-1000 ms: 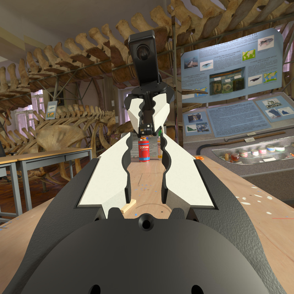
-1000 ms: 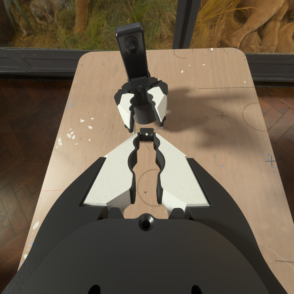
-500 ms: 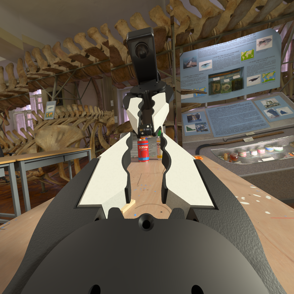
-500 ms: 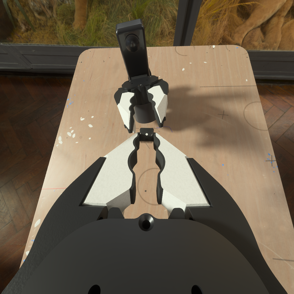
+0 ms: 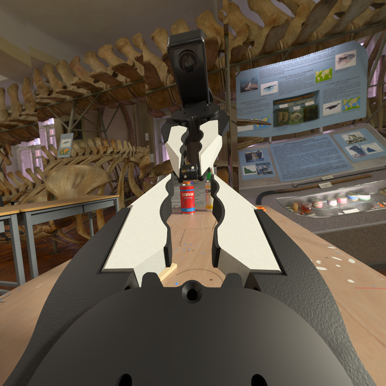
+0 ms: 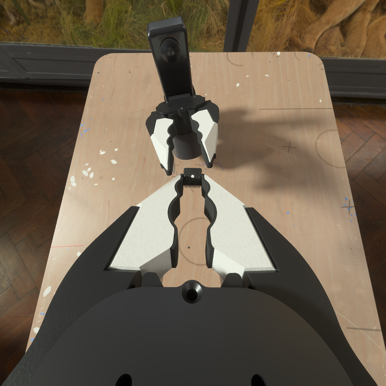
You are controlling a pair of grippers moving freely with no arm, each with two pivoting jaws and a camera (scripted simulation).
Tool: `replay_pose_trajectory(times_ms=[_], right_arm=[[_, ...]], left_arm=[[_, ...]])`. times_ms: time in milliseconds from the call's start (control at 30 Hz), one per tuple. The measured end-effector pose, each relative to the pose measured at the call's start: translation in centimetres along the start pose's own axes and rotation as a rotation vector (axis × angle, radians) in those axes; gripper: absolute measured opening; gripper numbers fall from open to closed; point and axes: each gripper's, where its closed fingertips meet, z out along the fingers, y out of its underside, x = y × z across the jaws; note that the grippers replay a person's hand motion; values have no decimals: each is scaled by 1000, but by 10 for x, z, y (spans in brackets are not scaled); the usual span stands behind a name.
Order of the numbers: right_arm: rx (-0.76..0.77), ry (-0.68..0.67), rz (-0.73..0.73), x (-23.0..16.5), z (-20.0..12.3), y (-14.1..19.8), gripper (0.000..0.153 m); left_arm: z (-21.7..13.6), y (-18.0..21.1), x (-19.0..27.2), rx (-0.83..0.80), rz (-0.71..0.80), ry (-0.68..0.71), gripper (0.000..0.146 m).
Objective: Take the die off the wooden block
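Observation:
My right gripper [image 6: 192,178] is shut on a small black die [image 6: 192,175] with white pips and holds it clear above the table. In the left wrist view the right gripper [image 5: 190,175] hangs ahead, pointing down, with the die [image 5: 189,171] between its tips. My left gripper [image 5: 192,177] is open and empty, low over the table, its tips just short of the die. It faces me in the right wrist view [image 6: 189,168]. A corner of the pale wooden block [image 5: 168,271] shows on the table under my left finger. The block is hidden in the right wrist view.
The wooden table [image 6: 271,188] has rounded corners and drops to parquet floor on both sides. A red spray can [image 5: 187,199], a yellow bottle [image 5: 208,198] and a small orange item [image 5: 260,208] stand at its far end. Desks stand to the left.
My right gripper has risen a little with the die held in it. My left gripper has stayed open and almost still.

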Motion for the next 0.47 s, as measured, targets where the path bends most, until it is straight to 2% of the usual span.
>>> replay_pose_trajectory(times_ms=[467], right_arm=[[28, 0, 32, -2, -2, -5, 16]], left_arm=[[-1, -7, -1, 53, -3, -8, 34]])
